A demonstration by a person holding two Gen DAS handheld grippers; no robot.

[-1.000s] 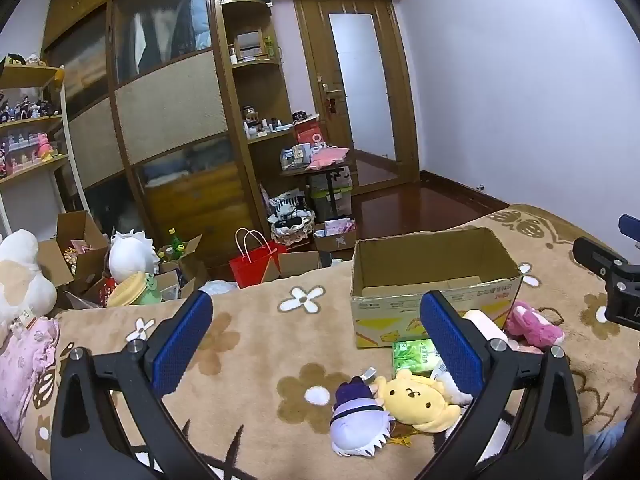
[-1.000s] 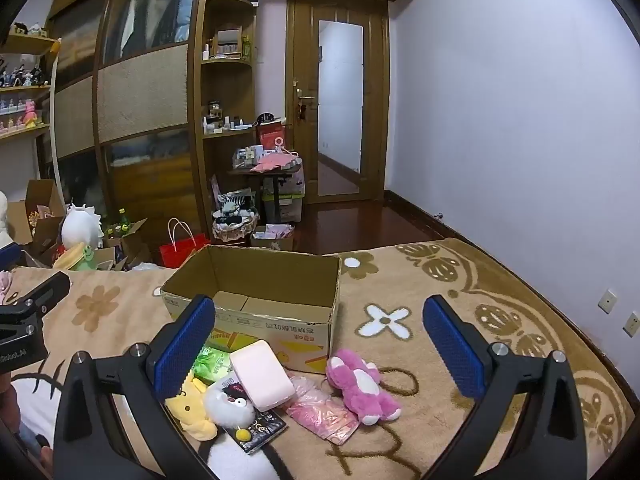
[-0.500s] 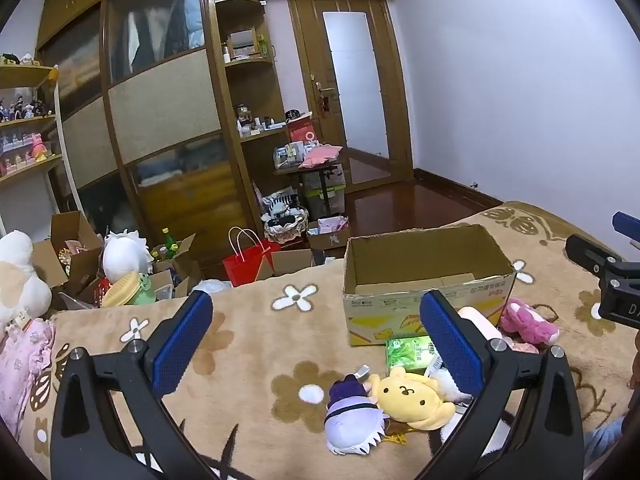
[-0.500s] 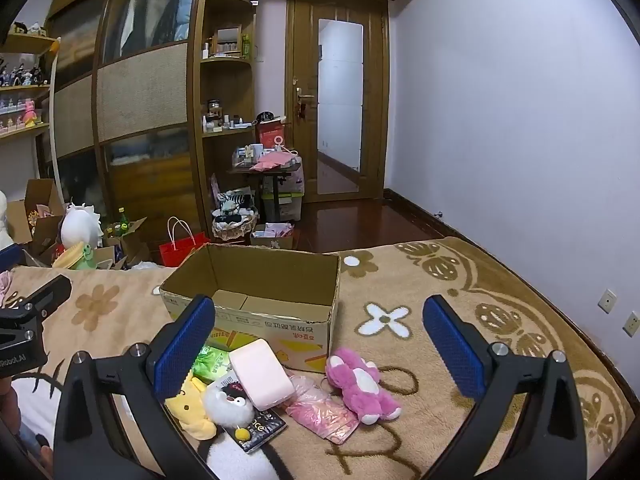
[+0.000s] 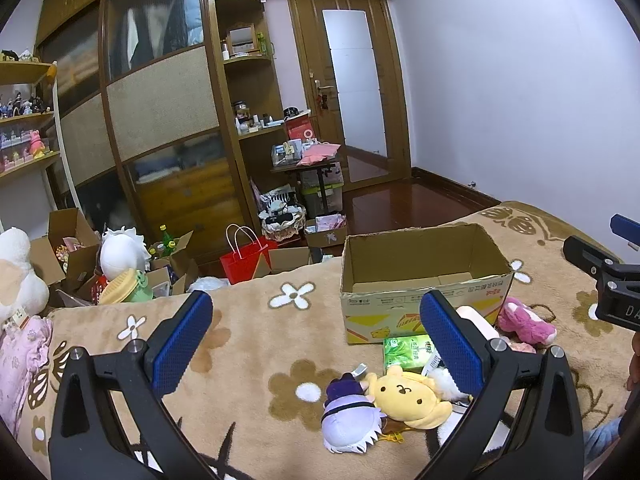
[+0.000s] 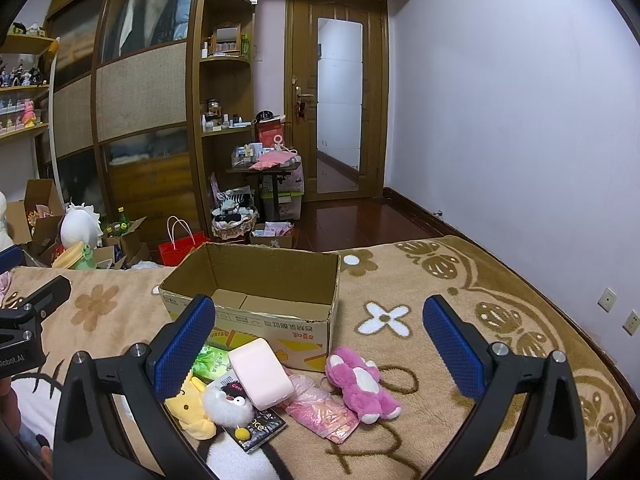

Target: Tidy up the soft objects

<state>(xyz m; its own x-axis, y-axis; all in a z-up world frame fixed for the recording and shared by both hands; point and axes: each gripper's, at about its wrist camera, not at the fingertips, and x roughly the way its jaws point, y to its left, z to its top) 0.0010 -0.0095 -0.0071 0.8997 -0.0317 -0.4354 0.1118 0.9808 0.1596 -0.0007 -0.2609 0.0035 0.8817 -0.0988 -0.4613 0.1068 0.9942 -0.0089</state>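
One open box [image 6: 256, 300] sits on the blanket [image 6: 460, 312]. In front of it lie one yellow plush [image 5: 408, 396], one purple-and-white plush [image 5: 350, 416], one pink plush [image 6: 362, 384], one white furry toy [image 6: 228, 404], one pink pad [image 6: 260, 372], one green pack [image 5: 404, 352] and one pink packet [image 6: 324, 408]. Left gripper [image 5: 316, 344] and right gripper [image 6: 316, 344] both gape wide, holding nothing. Since a second ago, the left view has shifted slightly; the toys have stayed put.

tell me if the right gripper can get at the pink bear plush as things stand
Probably yes. The right gripper is open and holds nothing, and the pink bear plush lies uncovered on the blanket just ahead between its fingers, beside the cardboard box, with nothing on top.
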